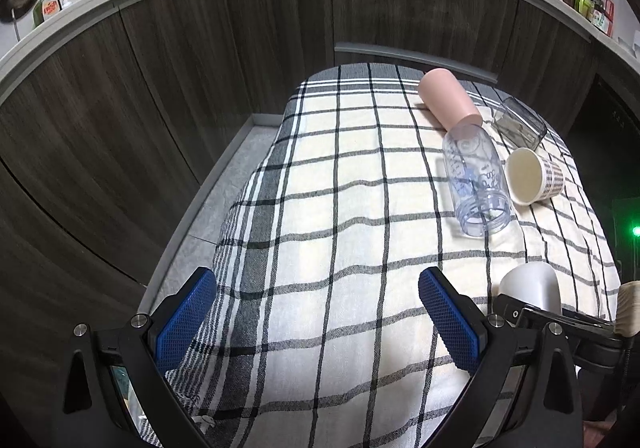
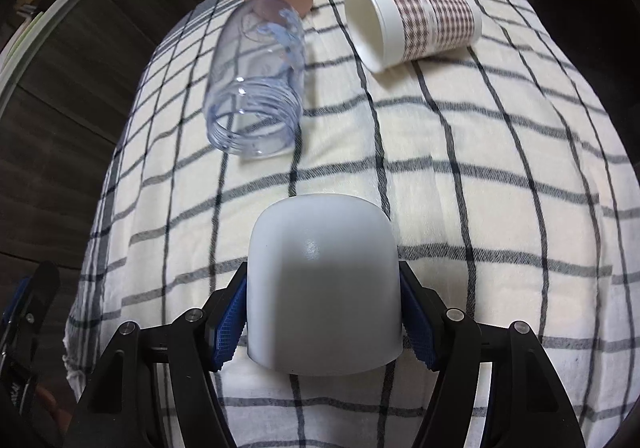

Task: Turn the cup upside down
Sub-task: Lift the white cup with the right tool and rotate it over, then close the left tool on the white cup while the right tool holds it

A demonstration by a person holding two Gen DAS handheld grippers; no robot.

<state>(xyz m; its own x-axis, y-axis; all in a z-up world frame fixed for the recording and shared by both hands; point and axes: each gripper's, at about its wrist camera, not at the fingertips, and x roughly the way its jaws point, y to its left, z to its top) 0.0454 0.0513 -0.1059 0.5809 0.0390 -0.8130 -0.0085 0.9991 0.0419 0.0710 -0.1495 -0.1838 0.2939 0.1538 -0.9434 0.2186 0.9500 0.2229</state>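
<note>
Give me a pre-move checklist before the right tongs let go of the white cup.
1. White cup inverted, closed base up: ok.
2. Right tongs gripping both cup sides: ok.
3. Rim seated on the checked cloth: cannot tell.
4. Clear bottle and paper cup lie apart from the white cup: ok.
5. Left tongs open, empty, off to the side: ok.

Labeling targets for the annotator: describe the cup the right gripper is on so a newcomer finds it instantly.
Start at the checked cloth over the table. At its near edge the right gripper is shut on a plain white cup, rounded base pointing away. The other four cups lie on their sides farther back, each pink, clear, smoky or patterned; only this one is plain white and held.
</note>
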